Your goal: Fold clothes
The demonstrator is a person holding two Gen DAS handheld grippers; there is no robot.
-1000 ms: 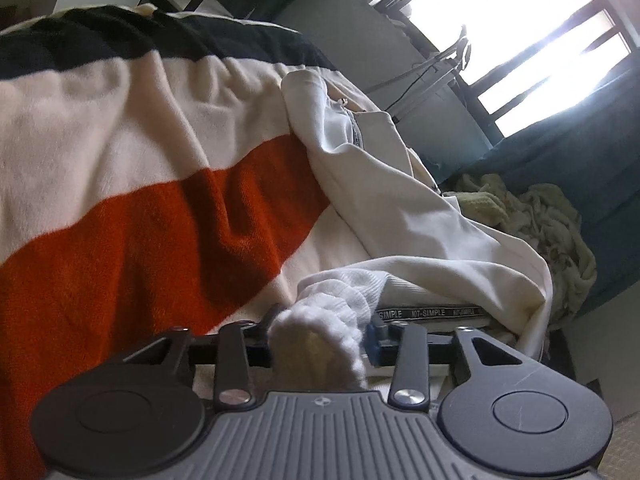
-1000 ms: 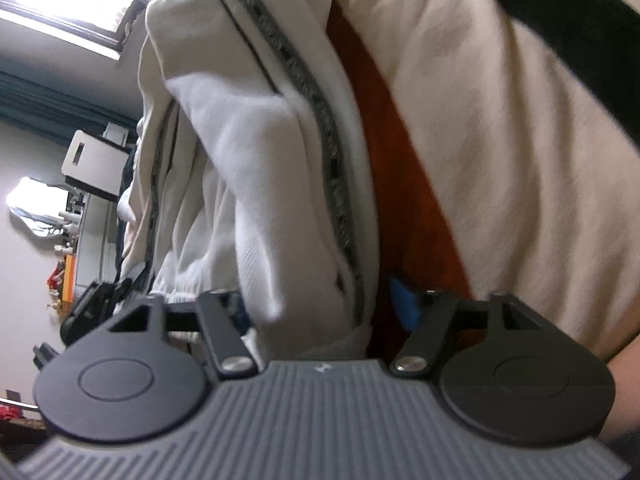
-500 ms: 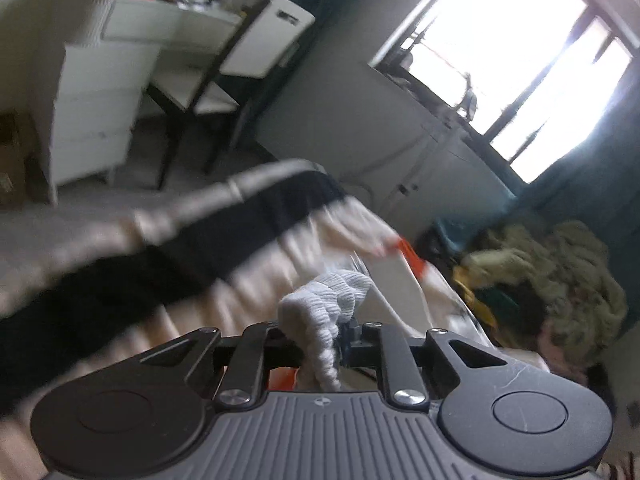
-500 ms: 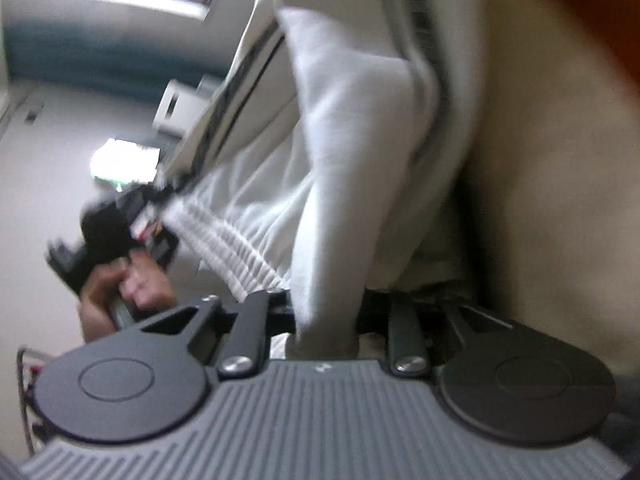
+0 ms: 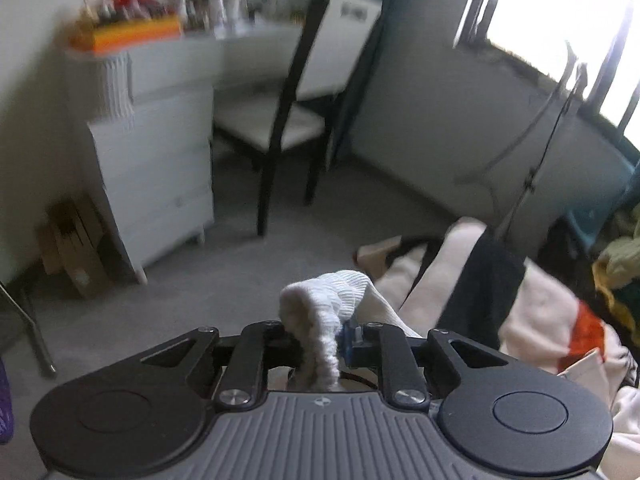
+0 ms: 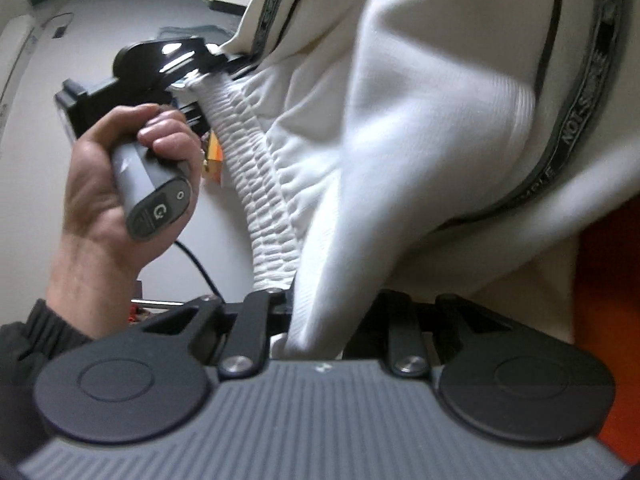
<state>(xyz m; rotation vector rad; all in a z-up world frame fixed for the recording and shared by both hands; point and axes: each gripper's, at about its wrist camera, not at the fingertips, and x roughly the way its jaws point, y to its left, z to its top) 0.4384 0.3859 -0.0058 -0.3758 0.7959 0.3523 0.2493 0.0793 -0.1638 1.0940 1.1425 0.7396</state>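
While the left gripper (image 5: 320, 338) points out over the grey floor, its jaws are drawn in close and clamp a bunched, ribbed white waistband (image 5: 326, 312) of the white trousers (image 6: 420, 120). To the left of these tongs and farther off stands a white chest of drawers (image 5: 156, 172); ahead of them is a dark-framed chair (image 5: 296, 120), blurred by motion. To their right, a striped blanket (image 5: 532, 316) in cream, black and orange lies lower down, partly cut off by the frame edge, and a heap of clothes at the far right is too blurred to make out.

From the right wrist view, a hand (image 6: 104, 200) at the left grips the handle of the left gripper, whose tip bites the gathered waistband above. The waistband runs down from there to the right gripper (image 6: 316, 320), whose jaws are pulled nearly together on a fold of the trousers. Cloth covers the fingertips, so the exact contact is hidden. Right of these tongs the trousers hang with a dark lettered side stripe (image 6: 580, 120), only partly readable, over the blanket.
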